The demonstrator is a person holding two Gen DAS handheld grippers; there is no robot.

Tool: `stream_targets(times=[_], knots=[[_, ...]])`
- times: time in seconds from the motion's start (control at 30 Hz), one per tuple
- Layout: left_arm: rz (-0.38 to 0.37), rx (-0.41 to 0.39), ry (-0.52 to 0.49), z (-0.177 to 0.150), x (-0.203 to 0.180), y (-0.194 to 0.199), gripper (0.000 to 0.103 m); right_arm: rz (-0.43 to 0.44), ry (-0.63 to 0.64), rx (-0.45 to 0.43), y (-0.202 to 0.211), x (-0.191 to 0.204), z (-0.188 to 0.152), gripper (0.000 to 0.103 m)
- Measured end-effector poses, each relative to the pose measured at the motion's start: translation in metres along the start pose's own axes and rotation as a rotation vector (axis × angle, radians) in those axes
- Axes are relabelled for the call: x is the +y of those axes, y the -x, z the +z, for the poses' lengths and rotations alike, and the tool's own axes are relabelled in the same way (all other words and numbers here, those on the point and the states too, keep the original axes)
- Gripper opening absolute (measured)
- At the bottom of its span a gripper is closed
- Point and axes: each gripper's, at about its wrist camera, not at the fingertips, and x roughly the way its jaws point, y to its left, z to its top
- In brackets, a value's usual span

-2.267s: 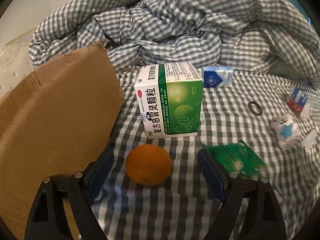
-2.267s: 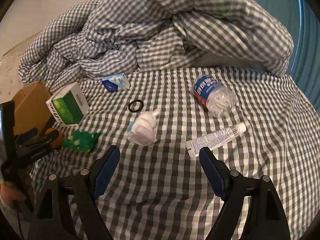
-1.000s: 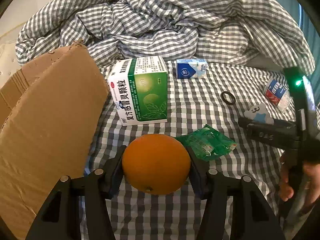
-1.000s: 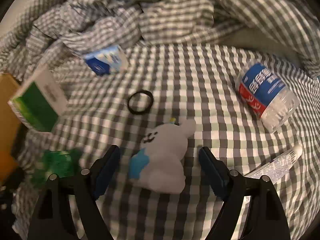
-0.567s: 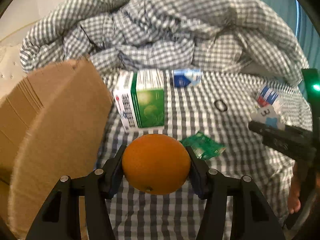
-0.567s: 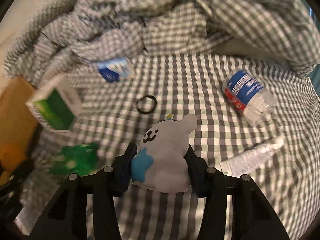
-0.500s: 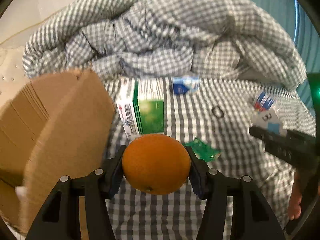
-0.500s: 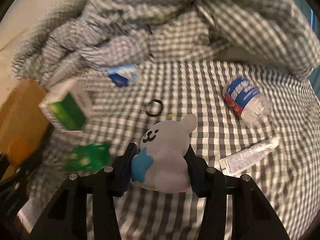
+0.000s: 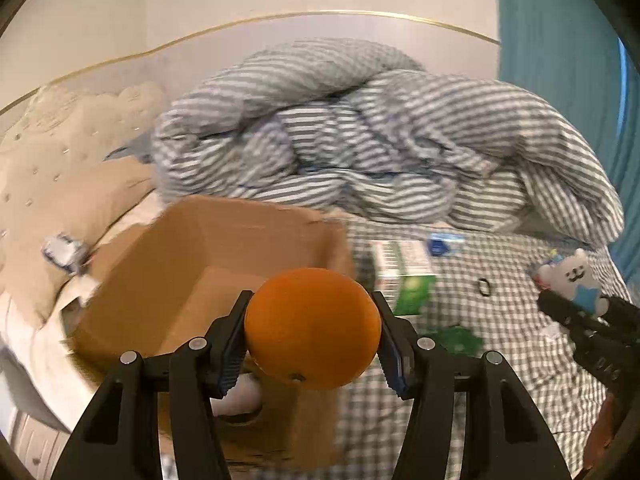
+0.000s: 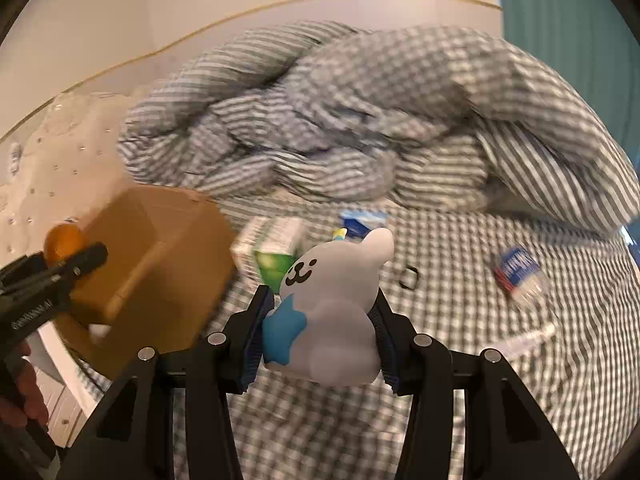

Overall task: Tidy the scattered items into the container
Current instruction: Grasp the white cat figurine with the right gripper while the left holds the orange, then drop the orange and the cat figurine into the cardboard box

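Observation:
My left gripper (image 9: pixel 311 340) is shut on an orange (image 9: pixel 312 328) and holds it in the air over the near right corner of the open cardboard box (image 9: pixel 192 280). My right gripper (image 10: pixel 320 328) is shut on a white plush toy with a blue star (image 10: pixel 332 316), lifted above the checked bed sheet to the right of the box (image 10: pixel 160 264). The orange (image 10: pixel 64 240) and left gripper show at the left of the right wrist view. The plush toy (image 9: pixel 572 276) shows at the right of the left wrist view.
On the checked sheet lie a green medicine box (image 10: pixel 276 252), a small blue carton (image 10: pixel 360 220), a black ring (image 10: pixel 408 276), a plastic bottle (image 10: pixel 520 276), a white tube (image 10: pixel 528 340) and a green sachet (image 9: pixel 456 340). A crumpled duvet (image 9: pixel 380 148) fills the back.
Both grippers closed on their items and lifted them. The left gripper has swung left and up with the orange so the box's open inside now shows. The right gripper rose with the plush toy.

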Motion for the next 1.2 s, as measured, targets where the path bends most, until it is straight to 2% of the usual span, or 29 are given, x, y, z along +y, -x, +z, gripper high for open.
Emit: stream_targets(times=[0.23, 0.33, 0.43, 0.47, 0.5, 0.73, 0.87, 0.93, 0.97, 1.0, 1.03, 1.2], knots=[[0.075, 0.034, 0.058, -0.012, 0.068, -0.014, 0.058, 0.082, 0.096, 0.015, -0.016, 0.077, 0.005, 0.047], [0.073, 0.099, 0.086, -0.022, 0.085, -0.037, 0.058, 0.095, 0.140, 0.043, -0.024, 0.100, 0.003, 0.047], [0.098, 0.119, 0.108, -0.032, 0.095, -0.046, 0.069, 0.093, 0.186, 0.054, -0.028, 0.117, 0.003, 0.047], [0.108, 0.116, 0.113, -0.034, 0.098, -0.046, 0.079, 0.093, 0.194, 0.054, -0.028, 0.120, 0.003, 0.047], [0.110, 0.111, 0.118, -0.035, 0.100, -0.044, 0.081, 0.094, 0.200, 0.051, -0.028, 0.124, 0.003, 0.047], [0.111, 0.088, 0.145, -0.039, 0.112, -0.030, 0.085, 0.131, 0.244, 0.043, -0.028, 0.156, 0.012, 0.047], [0.096, 0.094, 0.154, -0.047, 0.116, -0.025, 0.085, 0.216, 0.255, 0.037, -0.041, 0.183, 0.026, 0.047], [0.096, 0.105, 0.158, -0.051, 0.118, -0.025, 0.085, 0.229, 0.250, 0.046, -0.055, 0.194, 0.030, 0.048], [0.093, 0.110, 0.158, -0.052, 0.118, -0.026, 0.085, 0.252, 0.254, 0.056, -0.062, 0.199, 0.031, 0.052], [0.088, 0.114, 0.157, -0.054, 0.118, -0.026, 0.085, 0.270, 0.251, 0.057, -0.066, 0.204, 0.031, 0.073], [0.084, 0.114, 0.151, -0.055, 0.118, -0.026, 0.085, 0.270, 0.237, 0.039, -0.066, 0.205, 0.031, 0.083], [0.081, 0.108, 0.145, -0.054, 0.116, -0.025, 0.085, 0.247, 0.245, -0.011, -0.053, 0.206, 0.031, 0.083]])
